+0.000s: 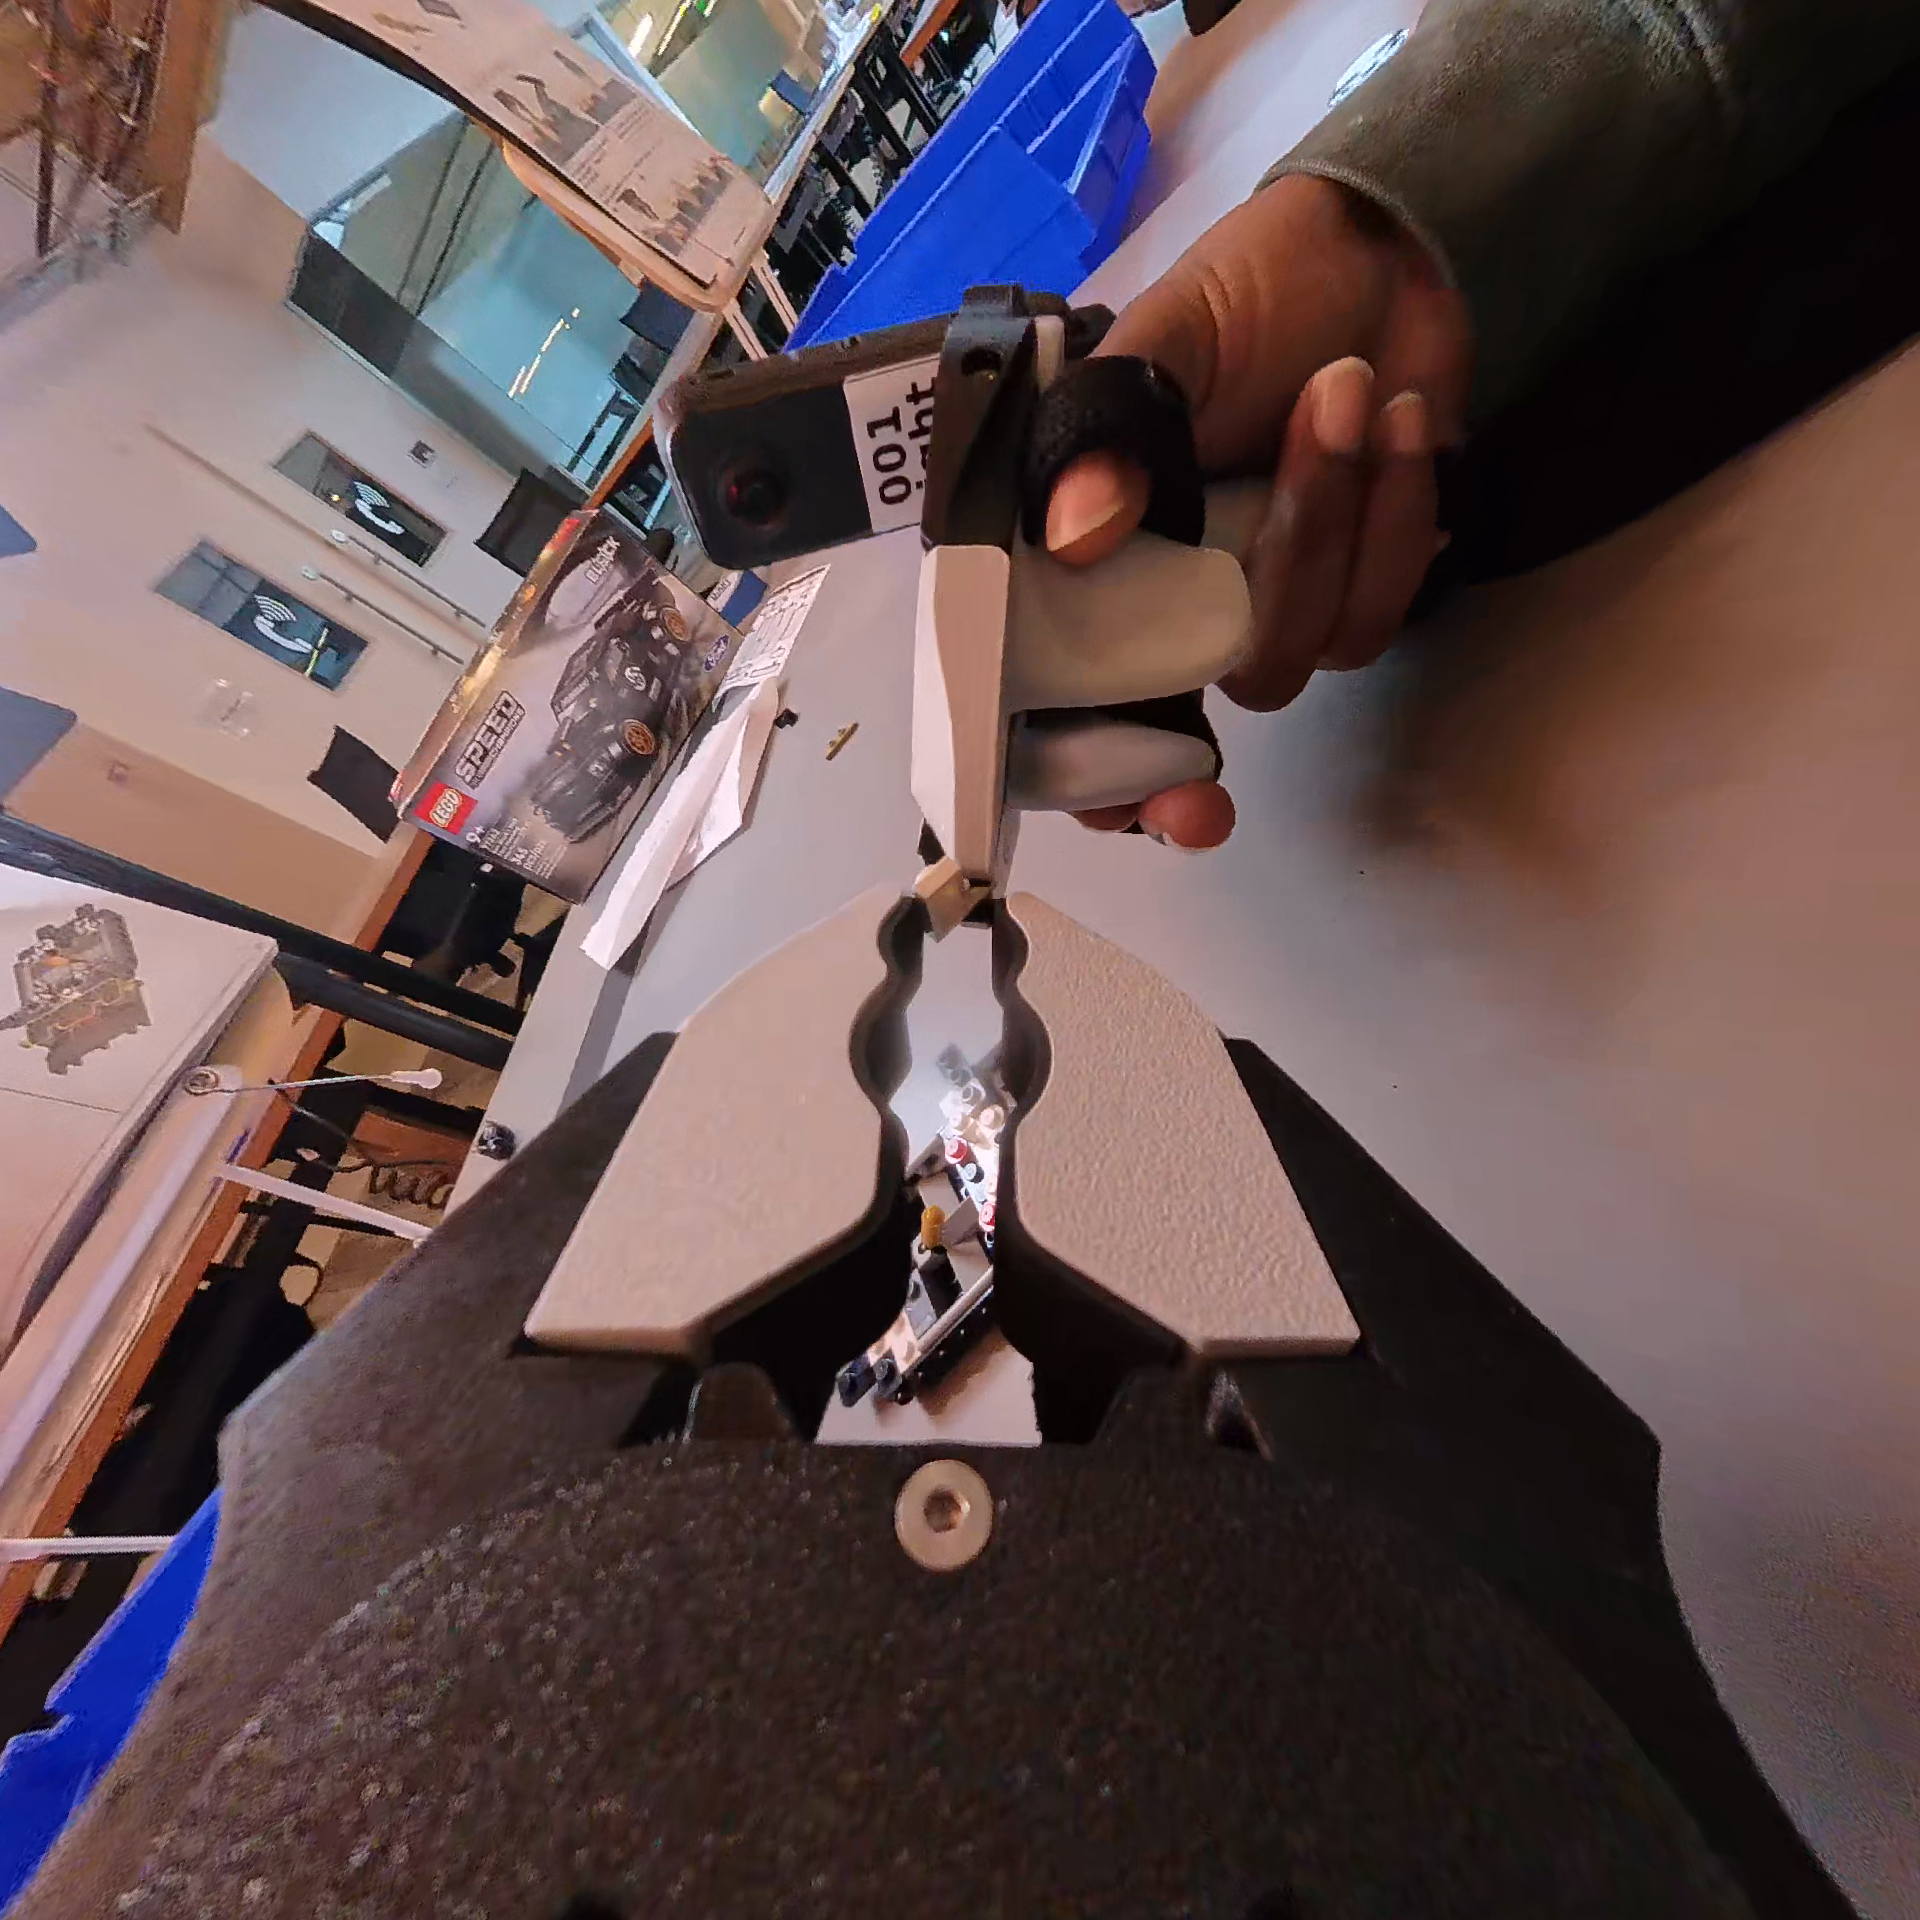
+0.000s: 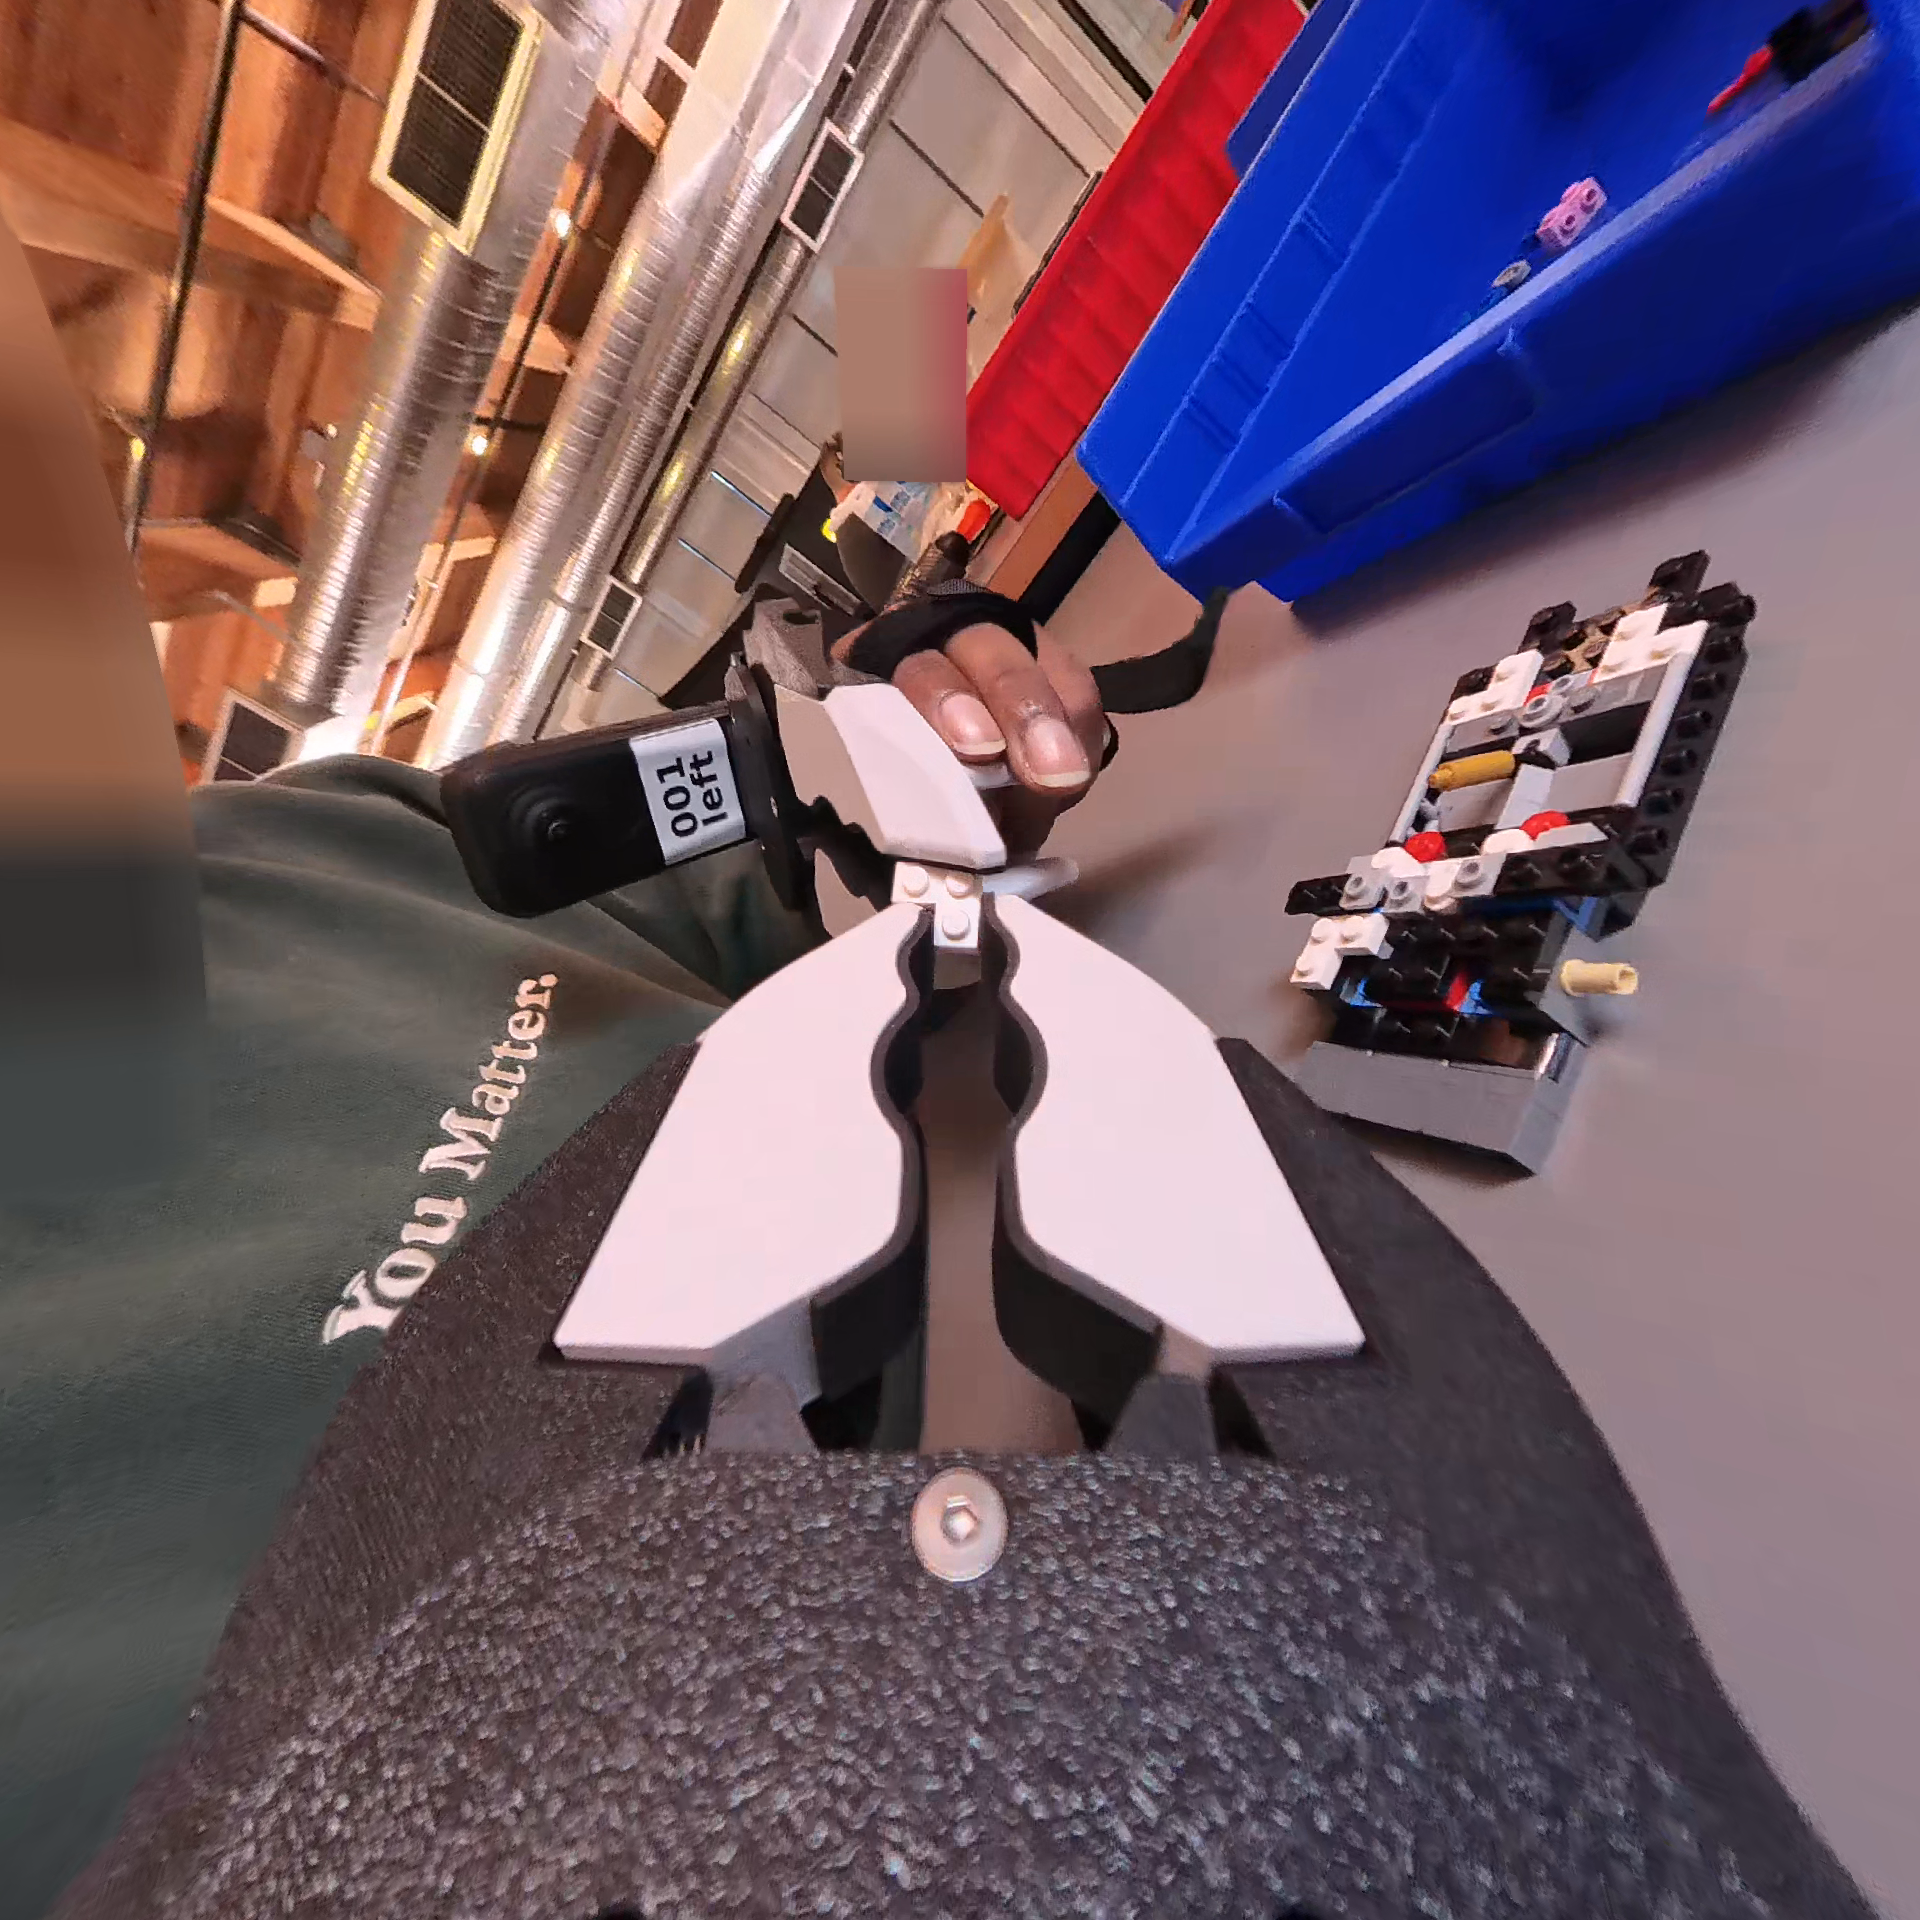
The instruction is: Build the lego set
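A grey tabletop (image 2: 1714, 1351) fills the scene, under wooden beams and silver ducts. Blue bins (image 2: 1558, 312) stand at one o'clock in the right wrist view, a half-built brick model (image 2: 1507, 883) at three o'clock, and a printed toy box (image 1: 561, 707) at ten o'clock in the left wrist view. Both hands tilt their tools tip to tip above the tabletop. The left claw (image 1: 951, 914) and right claw (image 2: 951, 930) each clamp small white bricks (image 2: 940, 894), which meet between them.

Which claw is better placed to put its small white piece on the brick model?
Probably left. The left claw pinches a small white piece, and the brick model shows straight between its fingers; for the right claw it lies off to the side.
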Motion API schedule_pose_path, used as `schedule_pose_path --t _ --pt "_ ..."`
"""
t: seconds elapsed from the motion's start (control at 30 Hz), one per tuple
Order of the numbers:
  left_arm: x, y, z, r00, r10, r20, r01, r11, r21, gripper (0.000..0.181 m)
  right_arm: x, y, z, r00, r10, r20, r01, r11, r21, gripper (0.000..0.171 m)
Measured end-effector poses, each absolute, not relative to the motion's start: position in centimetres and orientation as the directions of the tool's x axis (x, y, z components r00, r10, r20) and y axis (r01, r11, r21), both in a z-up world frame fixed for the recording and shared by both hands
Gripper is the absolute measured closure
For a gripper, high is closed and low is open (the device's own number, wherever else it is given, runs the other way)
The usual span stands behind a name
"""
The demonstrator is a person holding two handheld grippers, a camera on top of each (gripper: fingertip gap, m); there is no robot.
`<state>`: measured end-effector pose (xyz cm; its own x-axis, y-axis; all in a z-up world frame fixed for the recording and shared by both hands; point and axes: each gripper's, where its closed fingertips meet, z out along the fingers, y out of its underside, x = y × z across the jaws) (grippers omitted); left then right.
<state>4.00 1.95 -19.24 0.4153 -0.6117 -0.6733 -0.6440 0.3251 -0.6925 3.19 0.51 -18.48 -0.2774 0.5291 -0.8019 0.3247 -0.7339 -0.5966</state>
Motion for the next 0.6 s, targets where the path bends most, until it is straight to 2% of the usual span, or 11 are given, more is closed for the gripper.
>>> schedule_pose_path --t 0.1,0.17,0.23,0.3,0.37,0.43,0.47,0.6 --pt "3.6 2.2 -19.0 0.434 -0.613 -0.66 -0.637 0.309 -0.706 0.177 3.2 1.2 -17.7 -0.283 0.553 -0.784 0.258 -0.743 -0.617 0.159" --pt "1.4 4.0 -18.0 0.508 -0.521 -0.686 -0.676 0.251 -0.692 0.177 3.3 2.1 -17.5 -0.241 0.652 -0.719 0.21 -0.688 -0.694 0.148" --pt "-3.8 7.3 -17.4 0.645 -0.385 -0.66 -0.707 0.028 -0.707 0.176 3.2 3.1 -18.8 -0.101 0.811 -0.577 0.217 -0.548 -0.808 0.146" --pt "-8.8 9.4 -18.4 0.795 -0.312 -0.52 -0.597 -0.25 -0.762 0.177 3.0 3.4 -20.3 -0.003 0.904 -0.427 0.287 -0.408 -0.867 0.146" --pt "-12.0 10.1 -19.6 0.885 -0.241 -0.398 -0.465 -0.438 -0.769 0.175 2.6 3.1 -21.8 0.043 0.955 -0.295 0.374 -0.289 -0.881 0.146" --pt "-13.1 9.8 -22.0 0.922 -0.25 -0.296 -0.387 -0.597 -0.702 0.143 2.3 3.0 -23.4 0.071 0.983 -0.17 0.461 -0.184 -0.868 0.145" --pt "-13.3 9.5 -23.0 0.926 -0.26 -0.273 -0.377 -0.637 -0.672 0.135 2.2 2.8 -24.0 0.073 0.989 -0.13 0.493 -0.149 -0.857 0.146" --pt "-12.9 9.0 -23.4 0.916 -0.288 -0.278 -0.401 -0.629 -0.666 0.123 1.4 2.6 -25.0 0.084 0.996 -0.032 0.561 -0.074 -0.824 0.146"
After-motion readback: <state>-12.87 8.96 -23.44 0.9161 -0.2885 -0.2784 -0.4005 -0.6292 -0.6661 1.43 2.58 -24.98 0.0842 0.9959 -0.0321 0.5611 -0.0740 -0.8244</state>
